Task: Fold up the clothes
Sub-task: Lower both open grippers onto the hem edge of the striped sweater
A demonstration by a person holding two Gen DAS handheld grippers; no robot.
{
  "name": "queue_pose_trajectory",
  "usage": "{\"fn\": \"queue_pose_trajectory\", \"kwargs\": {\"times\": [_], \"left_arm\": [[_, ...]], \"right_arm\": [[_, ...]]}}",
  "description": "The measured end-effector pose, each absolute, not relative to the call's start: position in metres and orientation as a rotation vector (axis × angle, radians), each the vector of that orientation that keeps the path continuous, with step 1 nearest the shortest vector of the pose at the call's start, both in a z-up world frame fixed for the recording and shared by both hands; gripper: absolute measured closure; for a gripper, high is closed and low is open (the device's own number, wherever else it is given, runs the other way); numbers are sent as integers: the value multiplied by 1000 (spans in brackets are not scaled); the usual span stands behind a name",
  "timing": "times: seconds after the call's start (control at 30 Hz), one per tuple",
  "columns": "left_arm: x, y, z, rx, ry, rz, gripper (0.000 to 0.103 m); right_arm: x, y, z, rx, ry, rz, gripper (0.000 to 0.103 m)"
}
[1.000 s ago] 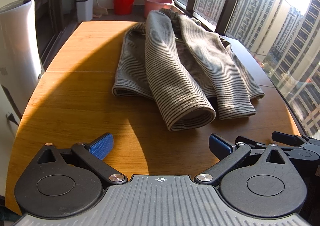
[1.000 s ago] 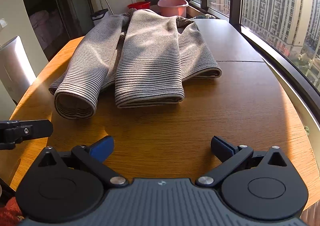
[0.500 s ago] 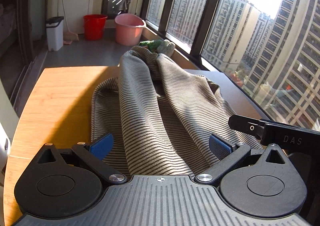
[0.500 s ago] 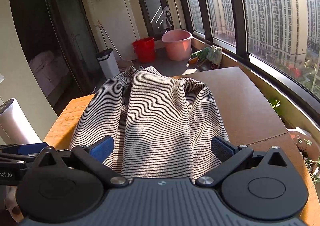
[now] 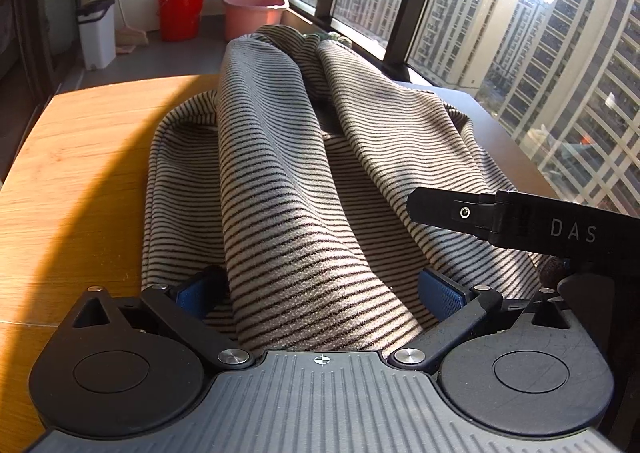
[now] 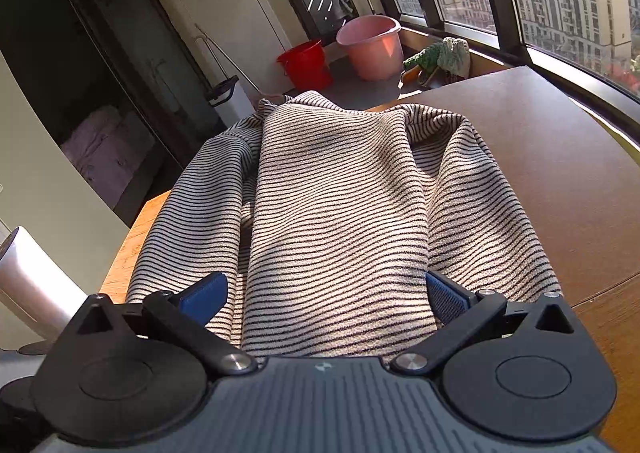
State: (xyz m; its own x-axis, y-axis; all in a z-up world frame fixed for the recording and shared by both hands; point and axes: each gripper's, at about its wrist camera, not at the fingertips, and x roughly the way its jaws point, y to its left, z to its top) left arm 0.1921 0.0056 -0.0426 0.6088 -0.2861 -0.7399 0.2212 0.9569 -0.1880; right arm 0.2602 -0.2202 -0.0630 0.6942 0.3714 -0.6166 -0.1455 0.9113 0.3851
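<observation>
A grey-and-black striped sweater [image 5: 304, 181] lies on the wooden table [image 5: 80, 157] with both sleeves folded lengthwise over the body. My left gripper [image 5: 320, 289] is open, its blue pads either side of the near end of the left sleeve roll. My right gripper [image 6: 326, 293] is open, its blue pads astride the near end of the right sleeve panel of the sweater [image 6: 340, 213]. The right gripper's black finger [image 5: 500, 217] shows at the right in the left wrist view.
Beyond the table's far end [image 6: 540, 133] stand a red bucket [image 5: 178, 13], a pink bucket [image 5: 254, 13] and a white bin [image 5: 96, 33]. A green cloth [image 6: 440, 57] lies on the window ledge. A white appliance [image 6: 28, 281] stands left of the table. Windows run along the right.
Both grippers have moved forward from the table's near edge and lower over the sweater's near end; each now has a sleeve between its open fingers. The jaws have stayed open.
</observation>
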Motion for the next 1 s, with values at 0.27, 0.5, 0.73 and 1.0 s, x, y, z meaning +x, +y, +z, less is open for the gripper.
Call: {"fn": "queue_pose_trajectory", "kwargs": {"times": [0.27, 0.5, 0.73, 1.0], "left_arm": [[174, 16, -41, -100, 851, -319, 0], [144, 20, -37, -56, 856, -349, 0], [112, 23, -33, -64, 893, -402, 0], [115, 24, -22, -73, 898, -415, 0]], "right_arm": [[238, -222, -64, 267, 751, 338, 0], [207, -228, -59, 234, 757, 381, 0], [170, -241, -58, 230, 781, 433, 0], [154, -261, -58, 344, 782, 451, 0]]}}
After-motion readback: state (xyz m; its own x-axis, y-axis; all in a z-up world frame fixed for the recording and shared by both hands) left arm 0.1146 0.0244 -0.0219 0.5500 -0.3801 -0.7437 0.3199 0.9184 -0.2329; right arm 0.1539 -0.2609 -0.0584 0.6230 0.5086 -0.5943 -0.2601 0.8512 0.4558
